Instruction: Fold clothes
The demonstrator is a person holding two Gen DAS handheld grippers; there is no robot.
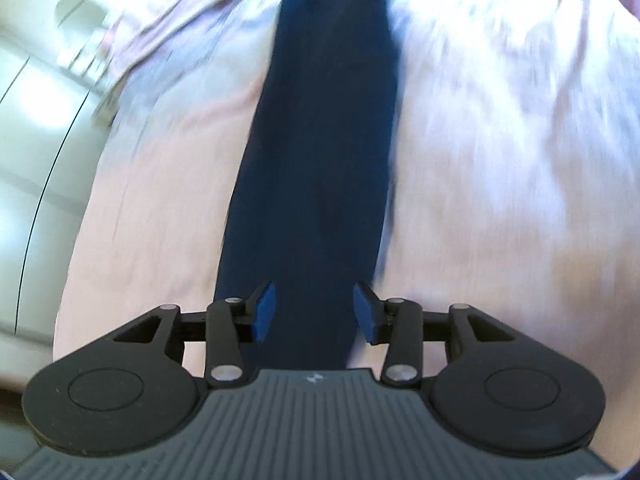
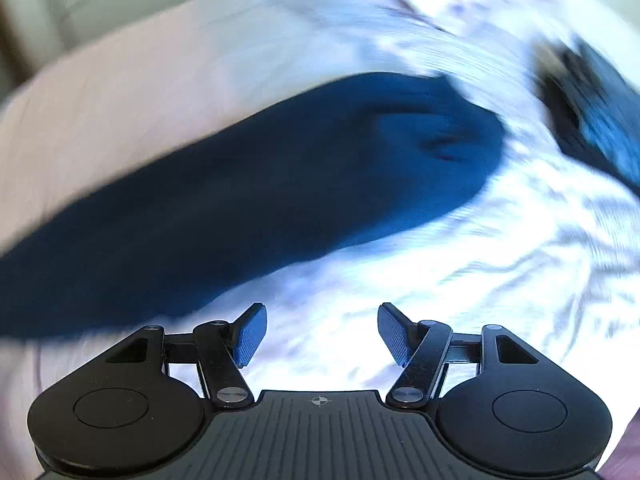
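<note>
On the left, the left gripper [image 1: 314, 312] hangs over a long navy garment [image 1: 320, 160], its 2 blue-padded fingers [image 1: 265, 312] spread apart with the dark cloth running between them, though contact is unclear. The garment lies stretched along a pale pink bed sheet [image 1: 500, 140]. To the right, the right gripper [image 2: 322, 334] is released too, above rumpled sheet, beside the garment.

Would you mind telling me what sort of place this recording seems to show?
Probably a bedroom: a long navy garment lies on a rumpled pale pink bedsheet, with what looks like pale cabinet fronts alongside.
</note>
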